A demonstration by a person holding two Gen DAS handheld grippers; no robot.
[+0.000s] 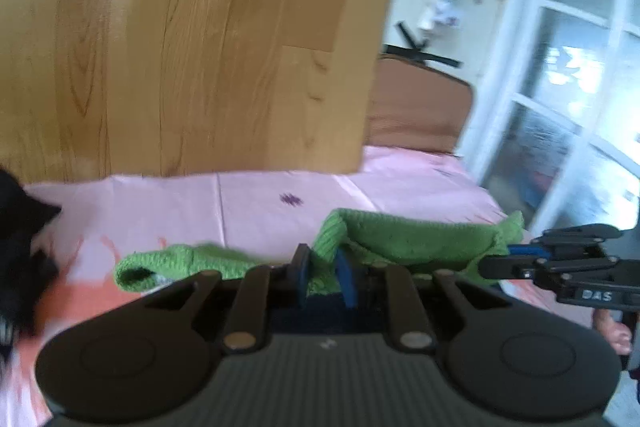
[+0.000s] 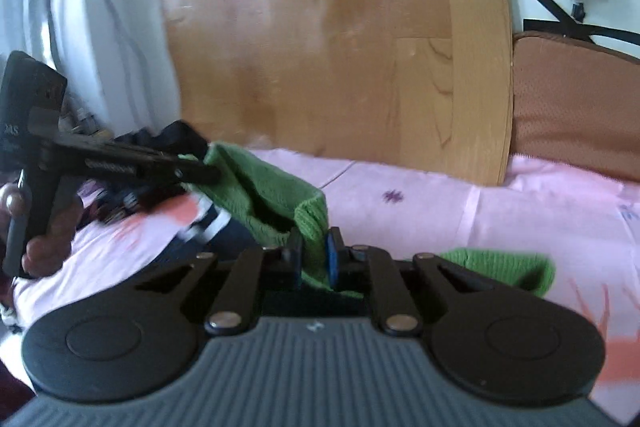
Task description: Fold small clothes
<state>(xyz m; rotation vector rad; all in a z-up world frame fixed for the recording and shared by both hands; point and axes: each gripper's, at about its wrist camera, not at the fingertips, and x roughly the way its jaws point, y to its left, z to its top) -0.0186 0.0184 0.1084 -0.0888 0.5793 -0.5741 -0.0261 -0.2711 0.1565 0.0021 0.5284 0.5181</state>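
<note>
Your left gripper [image 1: 324,277] is clamped on one edge of the green knit garment [image 1: 416,239], w/ a dark clothes pile [image 1: 20,239] at far left. Garment stretches across the pink sheet [image 1: 256,203] in front of the wood board [image 1: 208,39]. Your right gripper [image 2: 316,259] is pinched on its other edge.

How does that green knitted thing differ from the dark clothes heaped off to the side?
The green knit garment is bright and pinched by both the left gripper and the right gripper, raised off the pink sheet. The dark clothes are black, bunched and ungripped. Both sit over the same sheet.
</note>
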